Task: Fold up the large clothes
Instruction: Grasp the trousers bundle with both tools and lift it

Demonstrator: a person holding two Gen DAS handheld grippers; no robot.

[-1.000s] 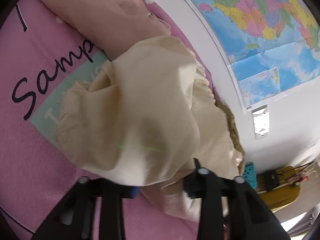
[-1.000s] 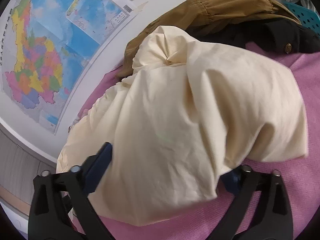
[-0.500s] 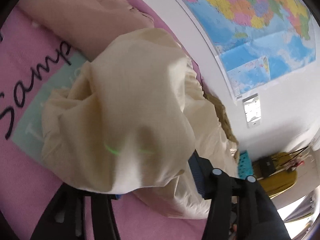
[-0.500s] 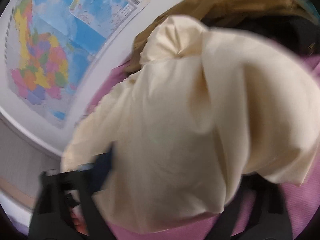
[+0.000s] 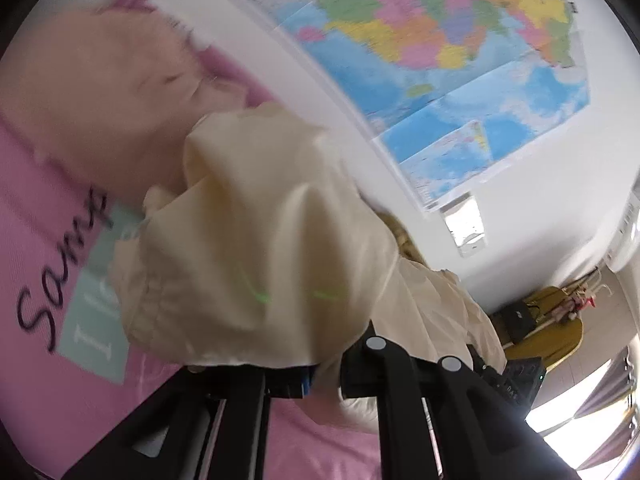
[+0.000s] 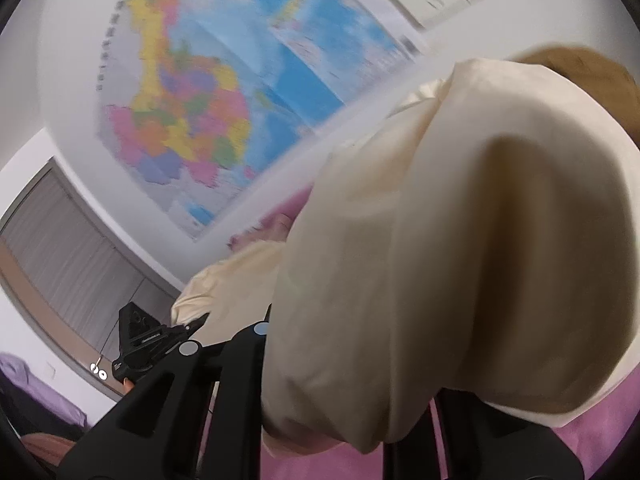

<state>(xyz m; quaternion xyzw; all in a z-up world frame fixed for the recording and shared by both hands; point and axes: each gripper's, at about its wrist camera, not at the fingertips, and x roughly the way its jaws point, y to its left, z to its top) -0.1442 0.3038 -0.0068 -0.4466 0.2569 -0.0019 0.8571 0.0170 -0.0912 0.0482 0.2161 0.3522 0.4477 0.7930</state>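
Left wrist view: cream garment (image 5: 256, 248) bunched and lifted over pink bed cover (image 5: 52, 208) with dark script lettering, pillow (image 5: 92, 92) behind. Left gripper (image 5: 324, 372) jaws closing, cloth pinched between them. Wall map (image 5: 440, 40) on white wall. Right wrist view: same garment (image 6: 460, 240) draped over right gripper (image 6: 344, 420), jaws closing with fabric between; fingertips buried under cloth. Brown garment (image 6: 592, 76) behind. Motion blur throughout.

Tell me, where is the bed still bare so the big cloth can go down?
Bare pink bedspread shows left of the cream garment, below the peach pillow. It is crowded by the wall, where a brown garment is bunched behind the cream one.
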